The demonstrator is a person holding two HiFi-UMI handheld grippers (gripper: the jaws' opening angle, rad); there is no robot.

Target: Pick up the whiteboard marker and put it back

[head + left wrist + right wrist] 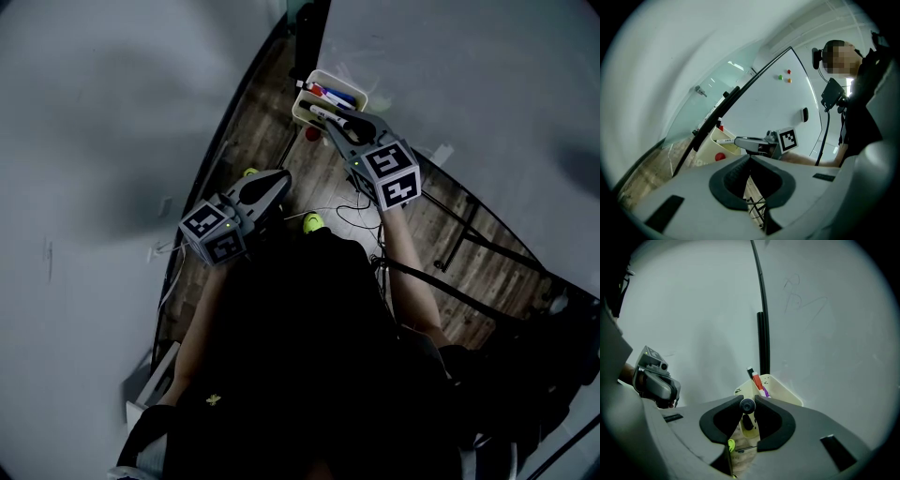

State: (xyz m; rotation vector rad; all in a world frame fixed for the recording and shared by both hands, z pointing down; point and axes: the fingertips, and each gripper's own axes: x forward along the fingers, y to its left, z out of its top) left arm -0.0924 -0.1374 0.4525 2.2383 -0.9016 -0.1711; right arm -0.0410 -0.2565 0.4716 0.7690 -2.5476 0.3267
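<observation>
A cream marker holder (363, 94) hangs on the whiteboard, with red and blue markers inside. My right gripper (339, 127) is shut on a white whiteboard marker (322, 112) with a black cap, held just over the holder's near edge. In the right gripper view the marker's round black end (747, 405) sits pinched between the jaws, with the holder (787, 392) and a red marker (757, 380) right behind it. My left gripper (270, 190) hangs lower left over the floor, with its jaws together and nothing in them. From the left gripper (750, 158) view, the marker (724, 140) pokes over the holder (710, 152).
The whiteboard (469, 75) fills the right side and a grey wall the left. Between them runs a strip of wooden floor (262, 112) with black stand legs (469, 234), cables and yellow-green balls (312, 222). Small magnets (784, 76) and an eraser (805, 114) sit on the board.
</observation>
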